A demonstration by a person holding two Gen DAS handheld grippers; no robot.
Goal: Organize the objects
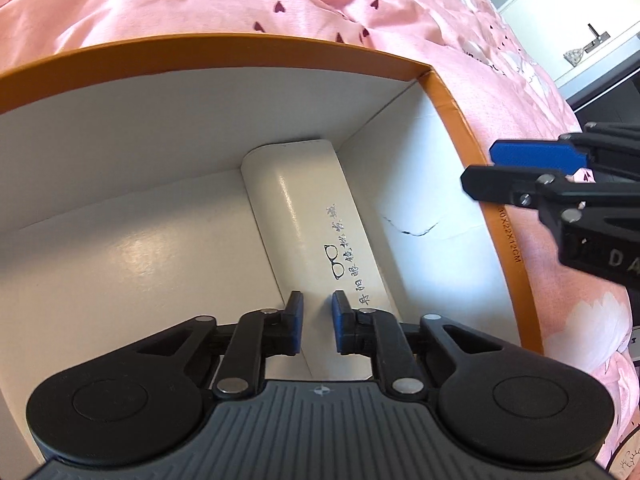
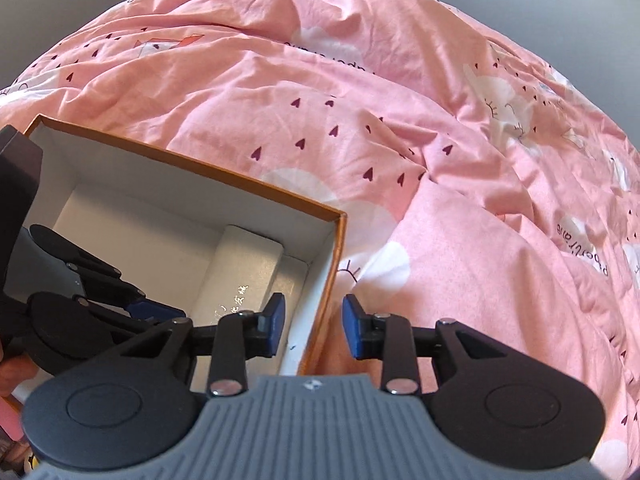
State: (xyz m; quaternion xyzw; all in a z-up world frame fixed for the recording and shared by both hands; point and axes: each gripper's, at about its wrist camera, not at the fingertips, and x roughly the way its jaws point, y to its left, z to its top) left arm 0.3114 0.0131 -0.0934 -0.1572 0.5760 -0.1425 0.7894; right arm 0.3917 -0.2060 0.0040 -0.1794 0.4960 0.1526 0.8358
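An orange box [image 1: 460,120] with a white inside sits on a pink bed. A white glasses case [image 1: 312,216] with black lettering lies on the box floor along its right wall; it also shows in the right wrist view [image 2: 244,272]. My left gripper [image 1: 318,324] is inside the box, open, its blue pads just above the near end of the case with nothing between them. My right gripper [image 2: 312,328] is open and empty, straddling the box's right wall [image 2: 324,300]. It shows in the left wrist view [image 1: 520,168] beside the box rim.
The pink duvet [image 2: 440,160] with hearts and white animal prints surrounds the box, rumpled into folds. A white cabinet [image 1: 580,32] stands beyond the bed at the far right. The left part of the box floor [image 1: 120,260] is bare.
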